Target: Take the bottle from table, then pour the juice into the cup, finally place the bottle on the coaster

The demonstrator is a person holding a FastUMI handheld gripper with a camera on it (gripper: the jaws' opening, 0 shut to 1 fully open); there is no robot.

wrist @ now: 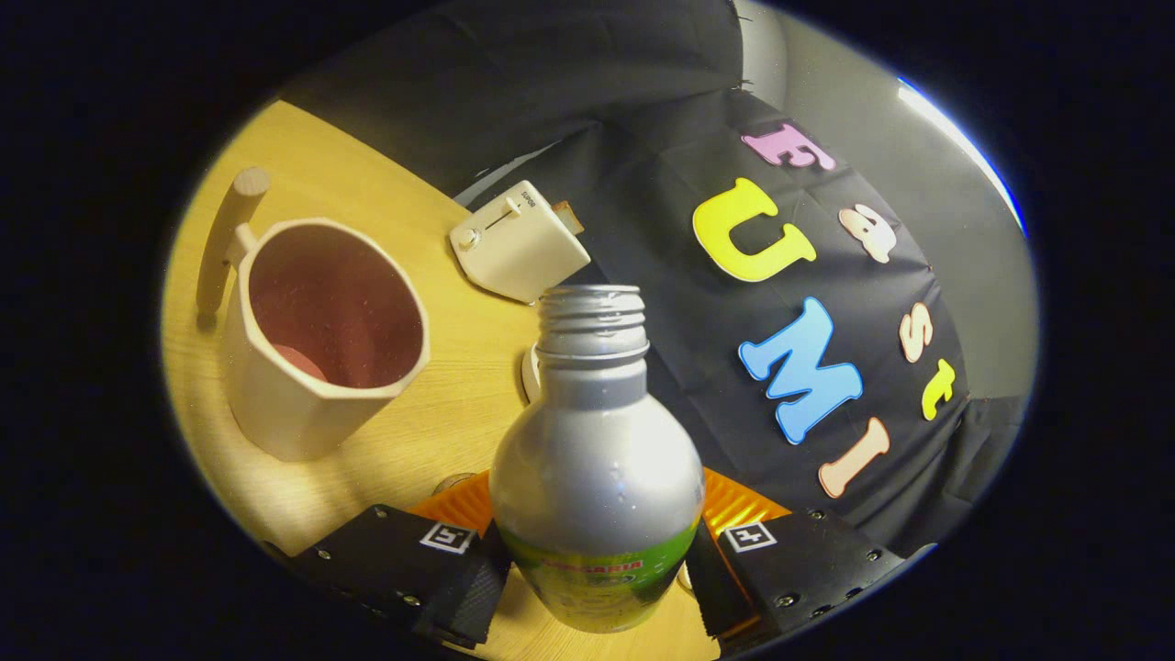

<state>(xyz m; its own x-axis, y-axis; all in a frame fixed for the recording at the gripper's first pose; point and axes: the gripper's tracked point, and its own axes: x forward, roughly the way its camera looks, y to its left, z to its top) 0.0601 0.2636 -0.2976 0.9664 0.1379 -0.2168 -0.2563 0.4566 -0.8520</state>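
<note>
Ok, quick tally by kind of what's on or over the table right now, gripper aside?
Bottle, uncapped, held between the gripper fingers: 1
Cup with a handle: 1
Toaster beyond the bottle: 1
Small white object behind the bottle's neck, too hidden to identify: 1
Total: 4

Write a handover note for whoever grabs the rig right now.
Hand-held gripper: shut on the bottle, both fingers on its lower body.
Bottle: capless, tilted, held above the table.
Cup: on the table, ahead of the fingers and to one side; I can't tell if it holds juice.
Done: bottle taken.
Left: confirm or do the pour, then set the bottle on the coaster.
</note>
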